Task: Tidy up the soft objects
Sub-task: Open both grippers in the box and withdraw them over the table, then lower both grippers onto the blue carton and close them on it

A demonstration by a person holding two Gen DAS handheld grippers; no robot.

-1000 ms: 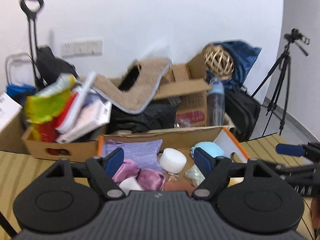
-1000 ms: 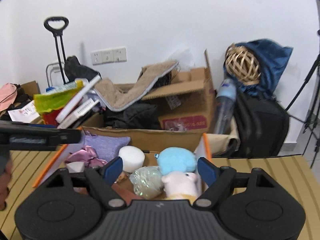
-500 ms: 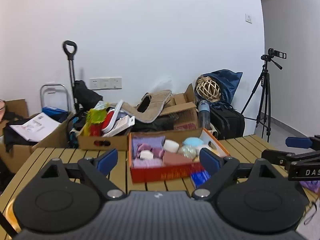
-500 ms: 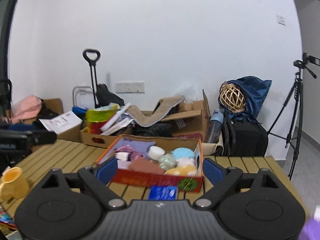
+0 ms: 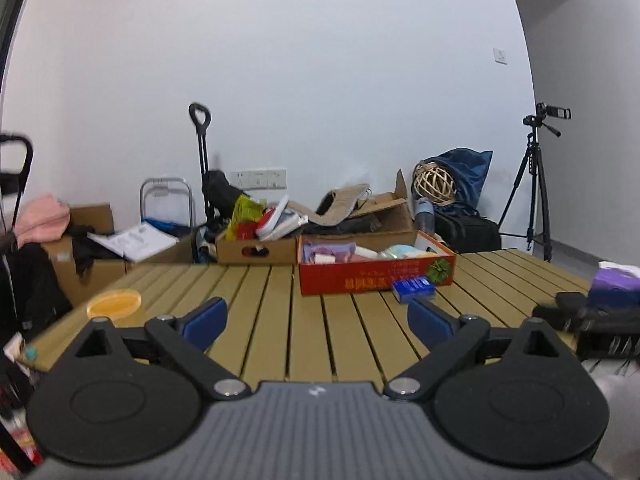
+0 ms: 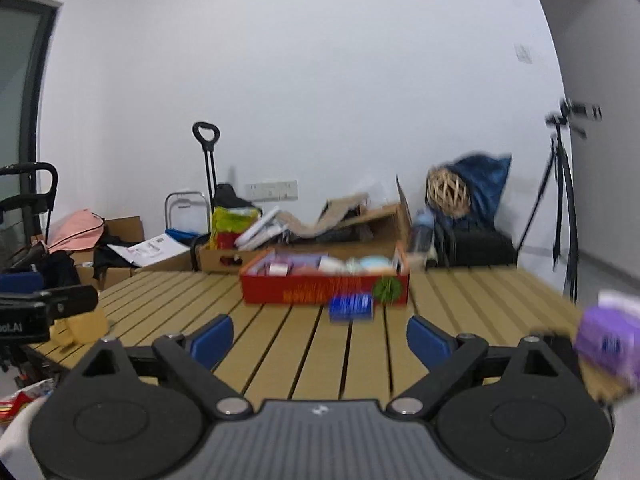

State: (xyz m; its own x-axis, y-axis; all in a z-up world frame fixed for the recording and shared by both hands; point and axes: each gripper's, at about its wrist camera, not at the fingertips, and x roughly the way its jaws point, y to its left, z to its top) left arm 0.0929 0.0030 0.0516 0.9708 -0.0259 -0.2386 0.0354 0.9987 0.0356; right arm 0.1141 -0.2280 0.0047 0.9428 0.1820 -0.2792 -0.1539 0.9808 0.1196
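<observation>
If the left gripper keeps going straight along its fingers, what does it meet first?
Probably the bare slatted table, since the left gripper, its jaws opening and empty, points slightly down. If it clears that, next comes the red box, though depth is unclear.

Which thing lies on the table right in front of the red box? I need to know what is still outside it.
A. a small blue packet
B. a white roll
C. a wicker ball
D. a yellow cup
A: the small blue packet lies on the slatted table against the front wall of the red box.
</observation>
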